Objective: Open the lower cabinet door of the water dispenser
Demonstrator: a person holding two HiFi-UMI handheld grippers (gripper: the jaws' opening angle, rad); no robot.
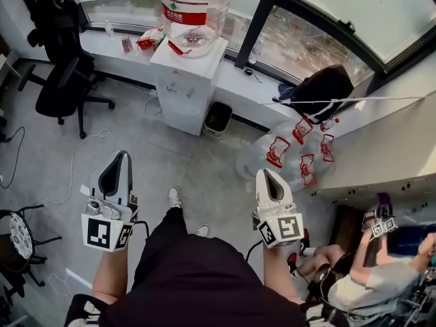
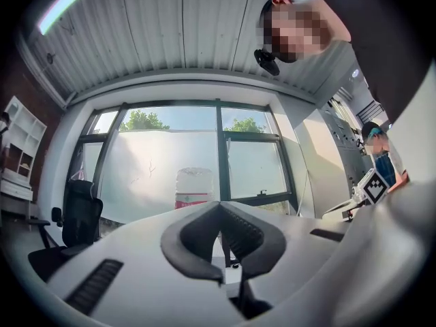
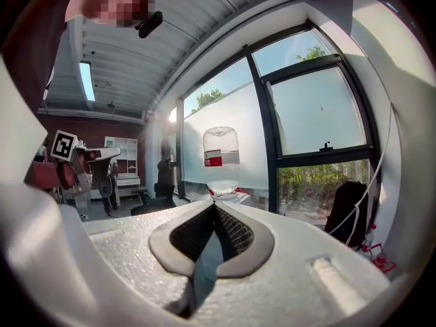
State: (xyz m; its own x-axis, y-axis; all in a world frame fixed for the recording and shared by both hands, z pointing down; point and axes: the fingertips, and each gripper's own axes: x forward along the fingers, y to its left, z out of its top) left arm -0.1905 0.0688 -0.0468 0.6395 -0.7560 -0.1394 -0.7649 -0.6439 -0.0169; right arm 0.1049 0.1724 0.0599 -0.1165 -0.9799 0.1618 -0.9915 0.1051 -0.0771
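The white water dispenser [image 1: 185, 80] stands against the window ledge at the top of the head view, with a large clear bottle [image 1: 197, 5] on it. Its lower door faces me and looks closed. My left gripper [image 1: 122, 155] and right gripper [image 1: 263, 173] hang side by side over the grey floor, well short of the dispenser and pointing towards it. Both are shut with nothing between their tips. The left gripper [image 2: 219, 203] has the bottle [image 2: 194, 188] straight ahead. Past the right gripper [image 3: 214, 201], the bottle [image 3: 221, 148] is also ahead.
A black office chair [image 1: 65, 73] stands left of the dispenser and a small black bin [image 1: 218, 118] right of it. Several empty water bottles [image 1: 293, 152] lie on the floor at the right, below a black bag [image 1: 323, 87]. A seated person [image 1: 368, 285] is at the lower right.
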